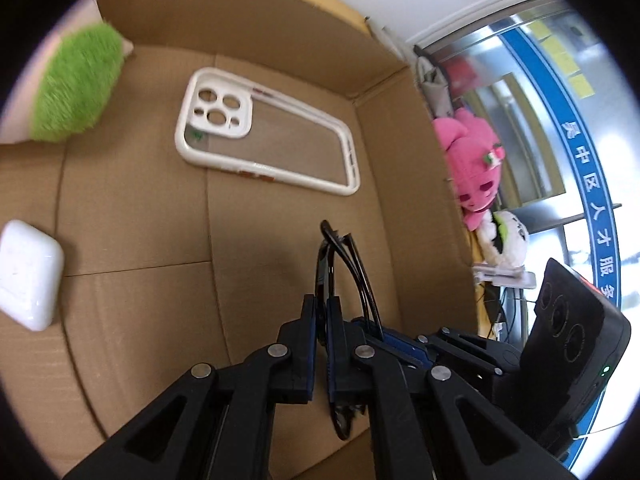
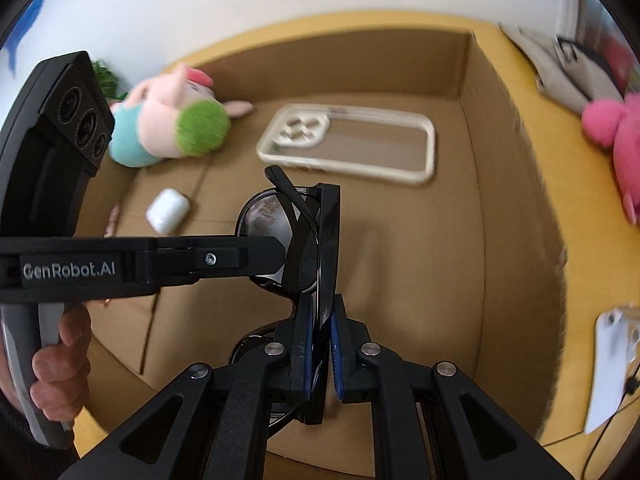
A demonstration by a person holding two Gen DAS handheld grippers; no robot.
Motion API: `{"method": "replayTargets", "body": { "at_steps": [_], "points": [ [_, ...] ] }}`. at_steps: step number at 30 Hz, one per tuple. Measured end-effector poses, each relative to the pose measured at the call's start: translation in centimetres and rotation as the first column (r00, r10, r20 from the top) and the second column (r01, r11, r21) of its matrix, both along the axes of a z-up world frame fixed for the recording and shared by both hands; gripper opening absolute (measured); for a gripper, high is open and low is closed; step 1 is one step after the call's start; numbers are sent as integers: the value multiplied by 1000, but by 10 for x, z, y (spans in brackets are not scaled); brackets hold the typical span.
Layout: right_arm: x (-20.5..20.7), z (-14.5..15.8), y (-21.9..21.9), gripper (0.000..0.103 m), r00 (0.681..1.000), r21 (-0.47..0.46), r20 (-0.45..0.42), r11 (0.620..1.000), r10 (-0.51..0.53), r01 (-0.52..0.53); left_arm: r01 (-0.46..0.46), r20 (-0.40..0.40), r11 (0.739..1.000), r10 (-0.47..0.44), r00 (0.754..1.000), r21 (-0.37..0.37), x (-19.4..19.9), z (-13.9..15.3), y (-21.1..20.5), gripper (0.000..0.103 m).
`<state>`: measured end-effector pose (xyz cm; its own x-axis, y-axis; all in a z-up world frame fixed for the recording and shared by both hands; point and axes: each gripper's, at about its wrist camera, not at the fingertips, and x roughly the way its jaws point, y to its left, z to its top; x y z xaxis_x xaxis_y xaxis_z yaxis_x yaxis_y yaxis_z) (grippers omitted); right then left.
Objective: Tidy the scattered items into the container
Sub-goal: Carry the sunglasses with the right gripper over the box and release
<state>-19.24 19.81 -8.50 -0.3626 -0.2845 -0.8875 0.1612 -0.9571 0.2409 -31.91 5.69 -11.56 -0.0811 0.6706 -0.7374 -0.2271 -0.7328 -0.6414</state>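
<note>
Both grippers hold folded black sunglasses (image 2: 280,236) above the open cardboard box (image 2: 492,184). My left gripper (image 1: 322,308) is shut on the glasses (image 1: 340,268); it comes in from the left in the right wrist view (image 2: 276,258). My right gripper (image 2: 322,304) is shut on the frame from below. On the box floor (image 1: 132,200) lie a white phone case (image 1: 264,132), a white earbud case (image 1: 28,272) and a plush toy with green hair (image 1: 76,84). They also show in the right wrist view: phone case (image 2: 352,144), earbud case (image 2: 167,210), plush (image 2: 168,128).
The box sits on a yellow table (image 2: 568,184). A pink plush (image 1: 476,160) and a white plush (image 1: 506,236) lie outside the box's right wall. A white card (image 2: 612,364) lies on the table at the right. A wall rises behind.
</note>
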Motion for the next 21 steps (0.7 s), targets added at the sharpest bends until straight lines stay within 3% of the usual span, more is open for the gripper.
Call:
{"method": "replayTargets", "body": {
  "at_steps": [11,15,18,20,21],
  "points": [
    [-5,-3,2,10,998,72,53,997,-40,36,30,-6,999,-30,1000,-27,-7,-7,11,6],
    [-2,-3,4,13,998,53,48,998,-43,40,11,-44,996,-14,999,-84,-4,-2,12,14],
    [4,2,8,37,998,41,22,998,-58,57,-20,-104,997,12,995,-81,4,13,5,28],
    [15,14,14,67,996,25,-26,996,-80,81,-55,-178,995,39,983,-85,15,32,-5,28],
    [20,19,15,67,996,7,-47,997,-79,79,-81,-235,992,57,970,-95,23,45,-11,30]
  ]
}}
